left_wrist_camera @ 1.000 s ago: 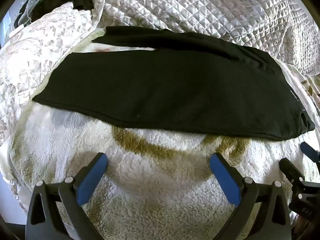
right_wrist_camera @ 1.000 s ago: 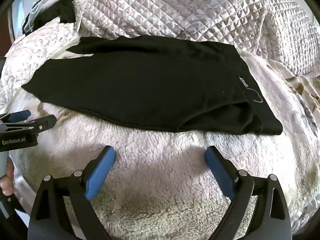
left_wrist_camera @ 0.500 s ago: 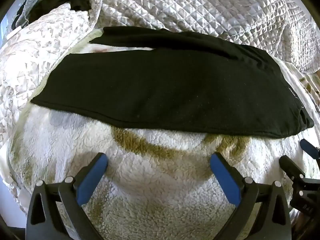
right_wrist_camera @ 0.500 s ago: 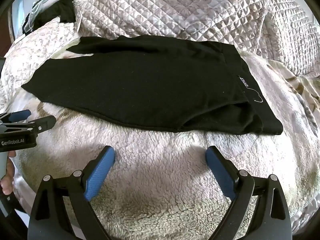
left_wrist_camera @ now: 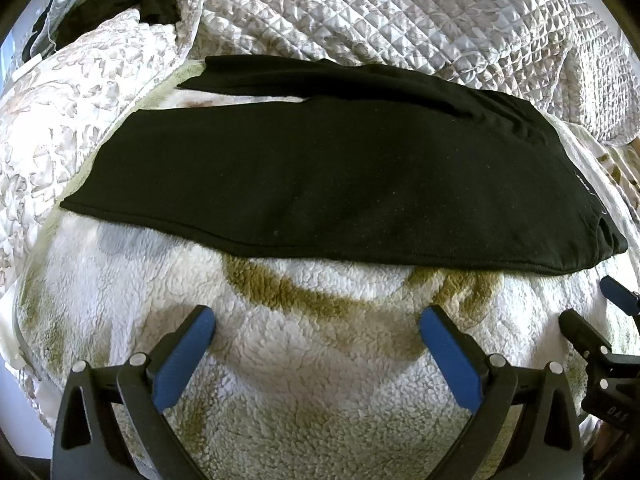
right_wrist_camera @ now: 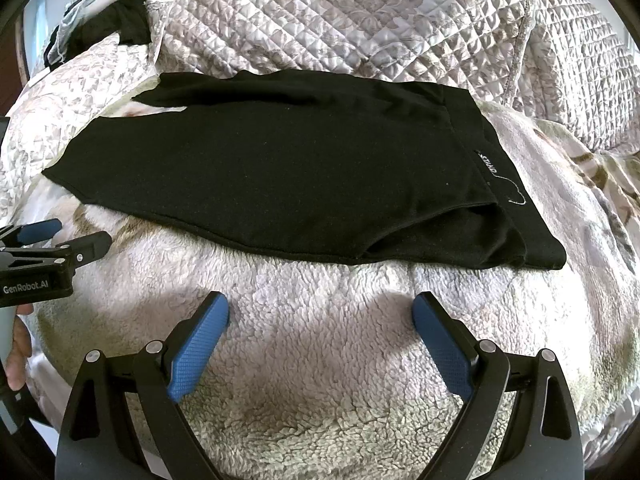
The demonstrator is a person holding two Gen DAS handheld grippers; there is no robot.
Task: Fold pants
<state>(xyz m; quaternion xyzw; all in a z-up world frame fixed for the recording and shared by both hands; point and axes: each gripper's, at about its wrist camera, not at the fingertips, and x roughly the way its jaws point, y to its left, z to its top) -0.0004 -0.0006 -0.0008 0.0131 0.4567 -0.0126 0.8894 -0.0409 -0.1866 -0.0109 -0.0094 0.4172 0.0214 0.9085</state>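
Black pants [left_wrist_camera: 320, 184] lie flat on a fleece blanket, legs pointing left and waistband at the right; the two legs overlap, the far one peeking out behind. In the right wrist view the pants [right_wrist_camera: 280, 184] show a small white label near the waistband. My left gripper [left_wrist_camera: 316, 330] hovers open over the blanket, just short of the pants' near edge, with nothing between its blue pads. My right gripper [right_wrist_camera: 320, 314] is likewise open and empty, a little before the near hem. Each gripper appears at the side edge of the other's view.
The fleece blanket [left_wrist_camera: 320, 380] is white with olive patches and covers the bed. A quilted grey bedspread [left_wrist_camera: 400, 20] is bunched behind the pants. Dark clothing [left_wrist_camera: 120, 4] lies at the far left. A hand [right_wrist_camera: 16, 360] shows at the left edge.
Both views have shifted very slightly; the pants lie as before and both grippers stay open.
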